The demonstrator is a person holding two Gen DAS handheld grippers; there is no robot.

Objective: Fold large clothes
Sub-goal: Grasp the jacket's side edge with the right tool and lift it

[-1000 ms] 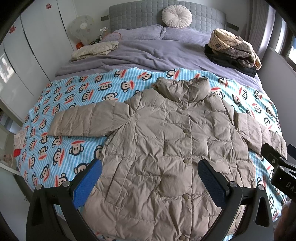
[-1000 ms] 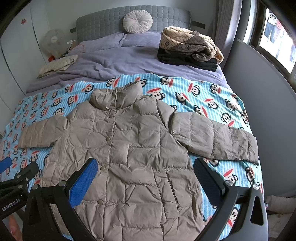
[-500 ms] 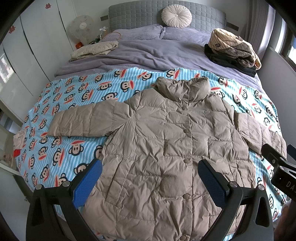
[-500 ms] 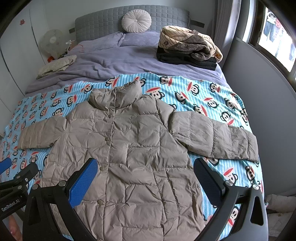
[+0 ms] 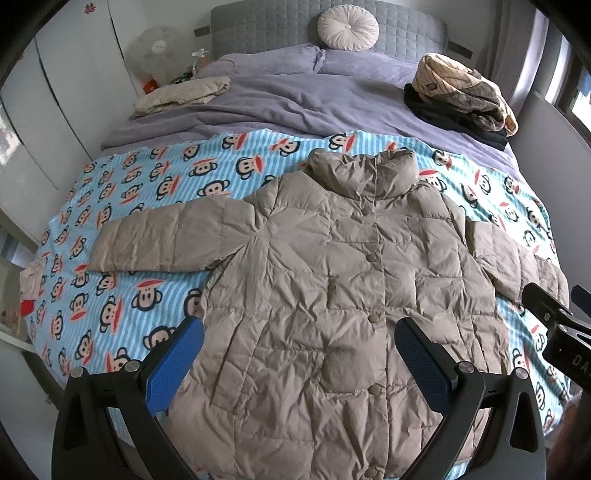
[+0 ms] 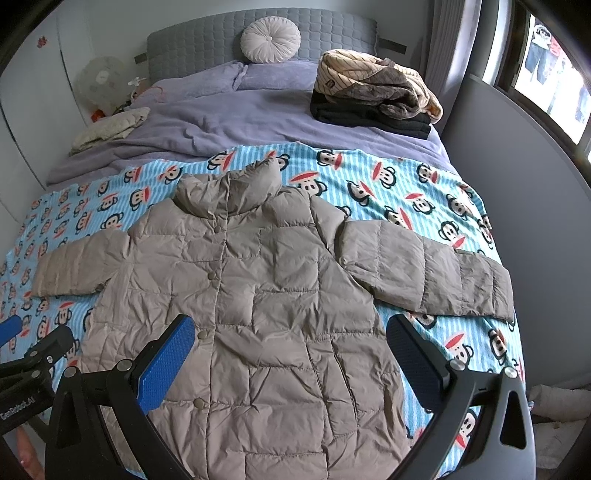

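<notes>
A beige quilted puffer coat (image 5: 340, 277) lies flat and buttoned on a blue monkey-print sheet (image 5: 155, 206), collar toward the headboard, both sleeves spread out sideways. It also shows in the right wrist view (image 6: 258, 295). My left gripper (image 5: 299, 343) is open and empty above the coat's lower front. My right gripper (image 6: 291, 339) is open and empty above the coat's lower right half. The right sleeve (image 6: 424, 269) lies toward the bed's right edge. The left sleeve (image 5: 166, 240) points left.
A pile of folded clothes (image 6: 376, 92) sits at the back right of the bed. A cream garment (image 5: 181, 94) lies at the back left. A purple duvet (image 5: 288, 99), a round cushion (image 5: 347, 27), a fan (image 5: 157, 51), white wardrobes left and a grey wall right surround it.
Both grippers stay open over the coat. The right wrist view has shifted slightly; the left view is nearly the same.
</notes>
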